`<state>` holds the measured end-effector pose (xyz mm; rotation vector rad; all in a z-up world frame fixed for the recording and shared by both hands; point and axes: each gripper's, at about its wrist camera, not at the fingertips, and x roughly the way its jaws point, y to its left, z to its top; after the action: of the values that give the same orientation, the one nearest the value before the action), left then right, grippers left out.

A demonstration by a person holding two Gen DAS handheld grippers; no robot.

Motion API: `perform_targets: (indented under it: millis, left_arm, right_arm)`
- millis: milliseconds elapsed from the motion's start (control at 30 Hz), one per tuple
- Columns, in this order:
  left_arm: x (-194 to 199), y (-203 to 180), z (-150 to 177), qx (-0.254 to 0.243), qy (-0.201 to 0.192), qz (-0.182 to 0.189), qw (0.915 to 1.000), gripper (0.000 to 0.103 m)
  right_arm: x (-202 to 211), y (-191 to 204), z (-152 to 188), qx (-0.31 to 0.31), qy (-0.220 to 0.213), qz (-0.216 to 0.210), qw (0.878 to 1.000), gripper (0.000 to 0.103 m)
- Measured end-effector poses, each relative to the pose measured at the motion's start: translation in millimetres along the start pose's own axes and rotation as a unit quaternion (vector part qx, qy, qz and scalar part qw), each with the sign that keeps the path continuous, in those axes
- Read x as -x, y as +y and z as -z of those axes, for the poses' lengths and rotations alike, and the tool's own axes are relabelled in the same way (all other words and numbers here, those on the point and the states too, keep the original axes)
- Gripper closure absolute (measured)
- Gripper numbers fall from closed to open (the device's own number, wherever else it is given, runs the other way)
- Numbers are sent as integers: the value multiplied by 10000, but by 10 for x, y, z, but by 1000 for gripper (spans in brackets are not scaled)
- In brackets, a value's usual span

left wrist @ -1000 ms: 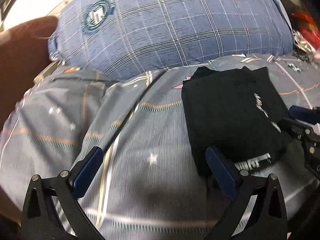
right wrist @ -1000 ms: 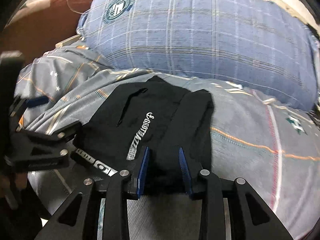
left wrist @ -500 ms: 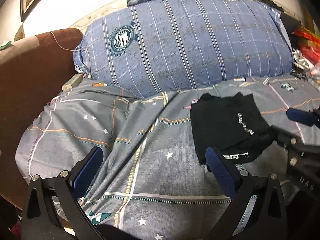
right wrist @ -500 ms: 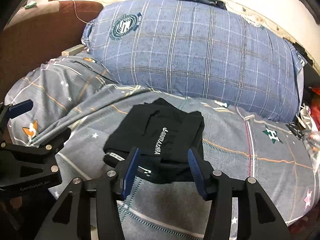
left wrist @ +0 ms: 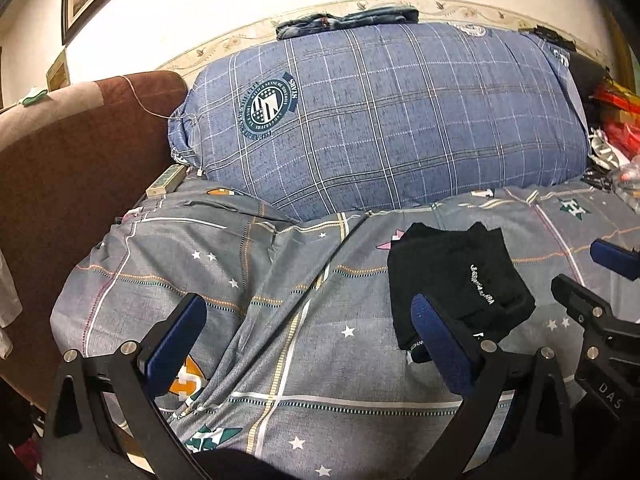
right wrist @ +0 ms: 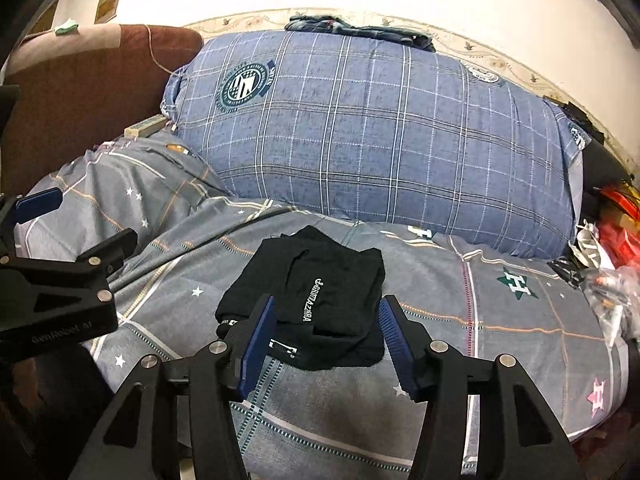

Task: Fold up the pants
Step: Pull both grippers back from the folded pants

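Black pants [left wrist: 456, 280] with white lettering lie folded into a compact square on the grey bedsheet [left wrist: 240, 280]. In the right wrist view the pants [right wrist: 320, 300] rest flat just beyond the fingertips. My right gripper [right wrist: 326, 308] hovers above their near edge. Its jaws are opening and the pads touch no cloth. My left gripper [left wrist: 308, 312] is open wide over bare sheet to the left of the pants and holds nothing. Each gripper shows at the edge of the other's view, the left gripper [right wrist: 60, 272] and the right gripper [left wrist: 592, 280].
A big blue plaid pillow [left wrist: 380, 120] fills the back of the bed, with folded denim [left wrist: 348, 20] on top. A brown upholstered end [left wrist: 72, 168] rises at the left. Red bags and crumpled wrappers [right wrist: 616, 220] crowd the right edge.
Both grippers have risen and drawn back from the pants, so more of the bed shows. The right jaws have widened and let go of the near edge of the pants.
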<state>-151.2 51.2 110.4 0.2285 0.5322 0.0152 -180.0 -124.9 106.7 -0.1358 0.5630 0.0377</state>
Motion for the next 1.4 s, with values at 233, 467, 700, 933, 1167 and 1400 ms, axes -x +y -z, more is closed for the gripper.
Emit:
perform_targets:
  millis: [233,467,700,933,1167,1400]
  left_arm:
    - [61,40,-38,93,24,94,9999,0]
    - [71,59,-57,145,8,139,9998,0]
    - [30,77,-37,256,62,134,9996,0]
    - [-33,105,-2,282,161,119,9994,0]
    - [-37,110,-5,293,181,110,9993,0]
    - [-13,121,-1,309,156,123,9993,0]
  right_arm:
    - [70,-9,-4,-42,-20,65,10000,47]
    - [134,-25,-54,-81,-65,122,9999,46]
    - [208,-7,-165,-99,-207,360,9991,39]
    - [184,71,-239,-108,-244,288,9992,38]
    - [159,87,-243,-75,-237,304,9992,38]
    - [140,87,-219,-90,-200,317,9993,38]
